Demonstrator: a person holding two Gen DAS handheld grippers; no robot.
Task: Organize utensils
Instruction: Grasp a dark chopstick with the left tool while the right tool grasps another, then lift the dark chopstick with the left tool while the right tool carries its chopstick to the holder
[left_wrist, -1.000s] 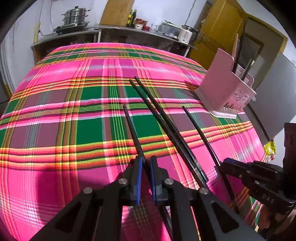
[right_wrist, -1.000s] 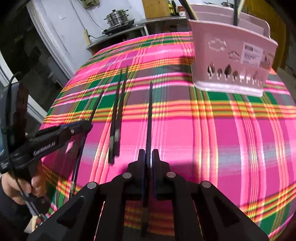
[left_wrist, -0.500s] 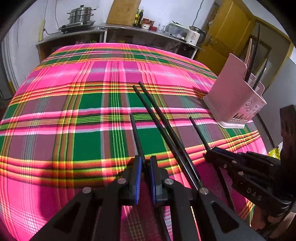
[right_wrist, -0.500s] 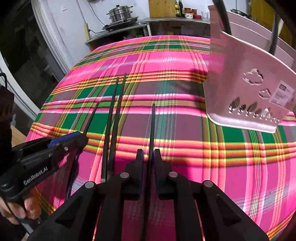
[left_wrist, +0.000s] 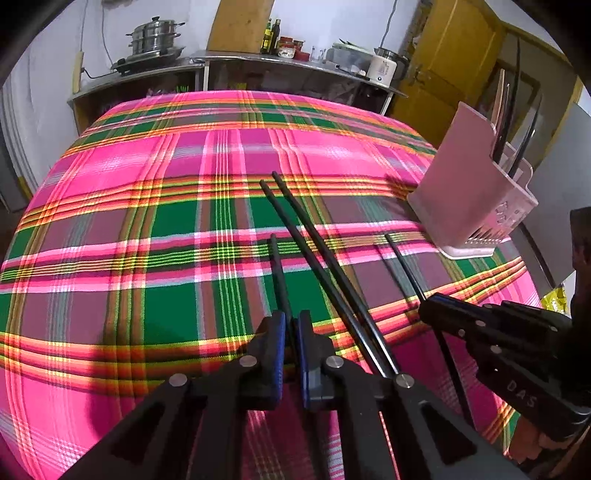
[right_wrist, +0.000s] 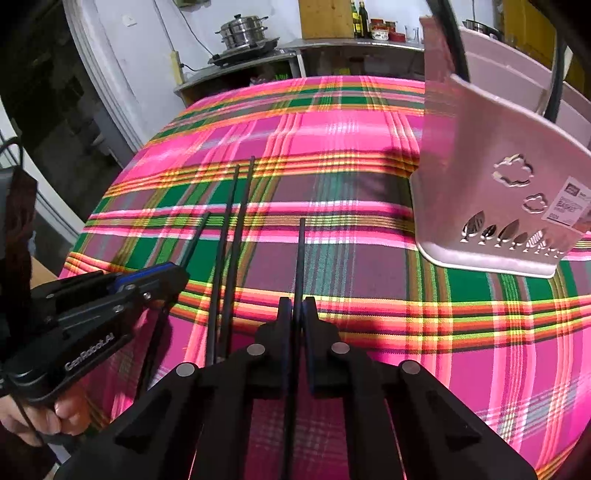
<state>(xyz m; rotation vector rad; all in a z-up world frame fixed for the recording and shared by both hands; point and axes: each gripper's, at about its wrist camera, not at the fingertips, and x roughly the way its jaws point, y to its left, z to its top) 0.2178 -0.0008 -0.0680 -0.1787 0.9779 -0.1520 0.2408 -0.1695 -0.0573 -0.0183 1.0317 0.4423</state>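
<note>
My left gripper (left_wrist: 291, 321) is shut on a black chopstick (left_wrist: 277, 269) that points forward over the plaid tablecloth. My right gripper (right_wrist: 297, 306) is shut on another black chopstick (right_wrist: 300, 258), also lifted; it also shows in the left wrist view (left_wrist: 404, 267). Two more black chopsticks (left_wrist: 317, 258) lie side by side on the cloth between the grippers, and show in the right wrist view (right_wrist: 236, 221). The pink utensil holder (right_wrist: 498, 192) stands at the right with several dark utensils upright in it; it also shows in the left wrist view (left_wrist: 469, 195).
The table under the pink and green plaid cloth (left_wrist: 147, 229) fills both views. A metal counter (left_wrist: 258, 62) with pots, bottles and jars stands behind it. A yellow door (left_wrist: 450, 55) is at the back right. The table's near edge drops off below the grippers.
Both grippers have risen and moved forward with their chopsticks. The right gripper has come closer to the pink holder, which looms larger. The two chopsticks on the cloth have not moved.
</note>
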